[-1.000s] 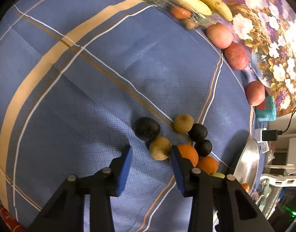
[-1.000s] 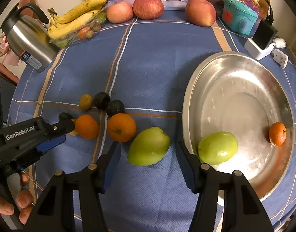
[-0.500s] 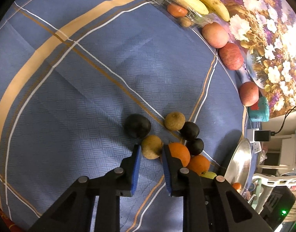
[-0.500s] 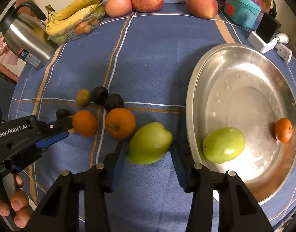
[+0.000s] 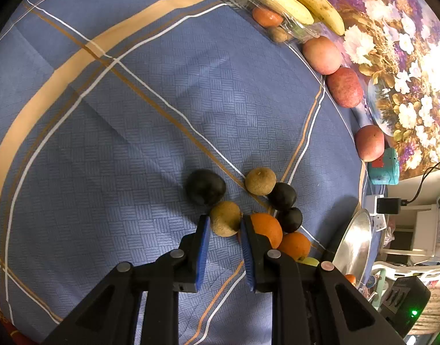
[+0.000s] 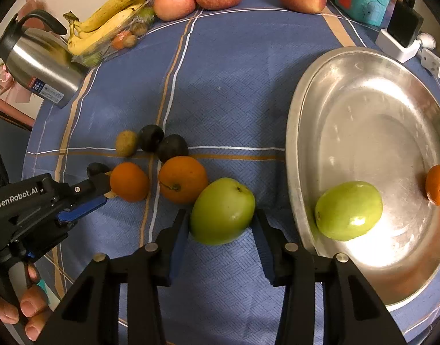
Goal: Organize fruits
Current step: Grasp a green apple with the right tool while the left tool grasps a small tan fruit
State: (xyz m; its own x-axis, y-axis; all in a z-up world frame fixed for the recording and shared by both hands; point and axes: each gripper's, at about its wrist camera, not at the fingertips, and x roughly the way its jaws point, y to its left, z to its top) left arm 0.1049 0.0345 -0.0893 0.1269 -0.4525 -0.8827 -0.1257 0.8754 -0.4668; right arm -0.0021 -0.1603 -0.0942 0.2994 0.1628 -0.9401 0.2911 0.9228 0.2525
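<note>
Where fingers gaped — left gripper (image 5: pixel 223 227) now pinching kiwi (image 5: pixel 225 218)

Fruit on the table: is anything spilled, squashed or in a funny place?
Nothing spilled or squashed. The only odd bit: one green fruit and a small orange lie in the metal tray, the rest are loose on the cloth.

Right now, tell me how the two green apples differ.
The green apple on the cloth lies on the blue tablecloth; the green apple in the tray rests inside the metal tray. The first sits between the closing right gripper; the second is untouched. Both look alike in colour and size.
</note>
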